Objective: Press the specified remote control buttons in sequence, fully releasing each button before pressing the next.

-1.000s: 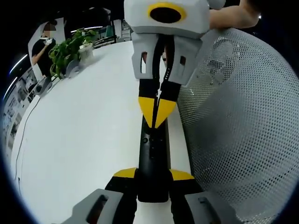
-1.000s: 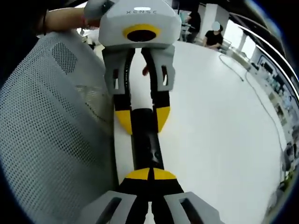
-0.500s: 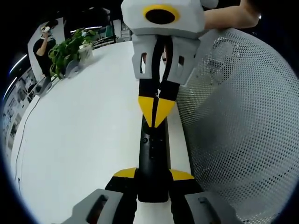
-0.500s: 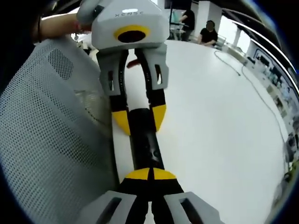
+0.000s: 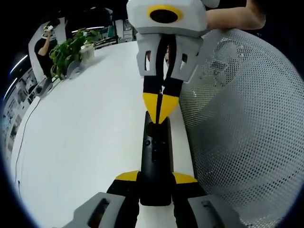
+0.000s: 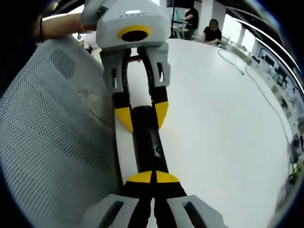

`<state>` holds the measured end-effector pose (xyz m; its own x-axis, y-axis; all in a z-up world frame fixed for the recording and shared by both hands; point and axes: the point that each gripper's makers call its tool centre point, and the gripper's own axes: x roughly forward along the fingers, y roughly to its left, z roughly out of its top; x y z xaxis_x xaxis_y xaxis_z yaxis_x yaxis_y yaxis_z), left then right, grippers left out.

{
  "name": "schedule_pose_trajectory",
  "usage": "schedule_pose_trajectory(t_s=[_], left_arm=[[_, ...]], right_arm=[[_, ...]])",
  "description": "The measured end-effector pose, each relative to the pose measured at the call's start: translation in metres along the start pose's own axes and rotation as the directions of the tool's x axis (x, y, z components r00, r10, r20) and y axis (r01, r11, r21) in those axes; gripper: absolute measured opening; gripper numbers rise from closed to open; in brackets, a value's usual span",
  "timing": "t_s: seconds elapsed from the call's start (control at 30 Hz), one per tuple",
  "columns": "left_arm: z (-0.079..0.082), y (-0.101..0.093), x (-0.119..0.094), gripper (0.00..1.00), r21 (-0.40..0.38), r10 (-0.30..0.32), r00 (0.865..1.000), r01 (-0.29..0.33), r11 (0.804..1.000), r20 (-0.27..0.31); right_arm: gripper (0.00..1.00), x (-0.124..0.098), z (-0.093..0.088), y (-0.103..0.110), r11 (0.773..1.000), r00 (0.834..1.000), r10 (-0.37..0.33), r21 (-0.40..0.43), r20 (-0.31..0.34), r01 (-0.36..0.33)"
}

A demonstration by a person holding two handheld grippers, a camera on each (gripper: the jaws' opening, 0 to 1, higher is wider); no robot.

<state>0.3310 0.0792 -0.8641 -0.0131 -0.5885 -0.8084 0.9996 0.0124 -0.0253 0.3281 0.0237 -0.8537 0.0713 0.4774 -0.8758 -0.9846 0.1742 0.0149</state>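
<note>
So the remote point(image 5: 156, 161) is a long black one lying on the white table point(image 5: 85, 142), right next to a white mesh thing point(image 5: 242, 137) that looks like a chair back or basket, can't really tell which.

In the left gripper view, the left gripper point(image 5: 155, 178) has its yellow-tipped jaws clamped on the near end of the remote, one on each side. The right gripper point(image 5: 160, 107) comes in from the top, jaws pressed together into one yellow point, and that point sits at the far end of the remote. Can't tell if it's actually pushing a button or just touching.

The right gripper view shows the same setup from the other end: the right gripper point(image 6: 152, 177) with its jaws together at the bottom, tips on the remote point(image 6: 149, 147), and the left gripper point(image 6: 141, 116) opposite with its jaws around the remote's other end.

There's a potted plant point(image 5: 71, 50) at the far edge of the table, a cable point(image 6: 256, 80) trailing across it, and a few people standing or sitting in the background.
</note>
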Motion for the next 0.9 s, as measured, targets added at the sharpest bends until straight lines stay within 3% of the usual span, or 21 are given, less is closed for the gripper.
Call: schedule_pose_trajectory(t_s=[0.3, 0.47, 0.6, 0.9], left_arm=[[-0.0002, -0.0003, 0.0001, 0.26, 0.001, -0.001, 1.0, 0.001, 1.0, 0.001], [-0.0004, -0.0004, 0.0002, 0.26, 0.003, -0.002, 1.0, 0.002, 1.0, 0.002], [-0.0004, -0.0004, 0.0002, 0.26, 0.003, -0.002, 1.0, 0.002, 1.0, 0.003], [-0.0006, -0.0003, 0.0, 0.26, 0.008, 0.0, 1.0, 0.0, 1.0, 0.003]], right_arm=[[0.0, -0.0001, -0.0012, -0.0007, 1.0, 1.0, -0.009, 0.029, -0.005, 0.01], [0.0, 0.0013, -0.0005, 0.0, 1.0, 1.0, -0.011, -0.018, -0.015, 0.011], [0.0, 0.0034, -0.0005, -0.0002, 0.988, 0.996, -0.056, -0.145, -0.072, 0.045], [0.0, 0.002, 0.0012, -0.0029, 0.999, 0.999, -0.025, -0.024, -0.027, 0.024]])
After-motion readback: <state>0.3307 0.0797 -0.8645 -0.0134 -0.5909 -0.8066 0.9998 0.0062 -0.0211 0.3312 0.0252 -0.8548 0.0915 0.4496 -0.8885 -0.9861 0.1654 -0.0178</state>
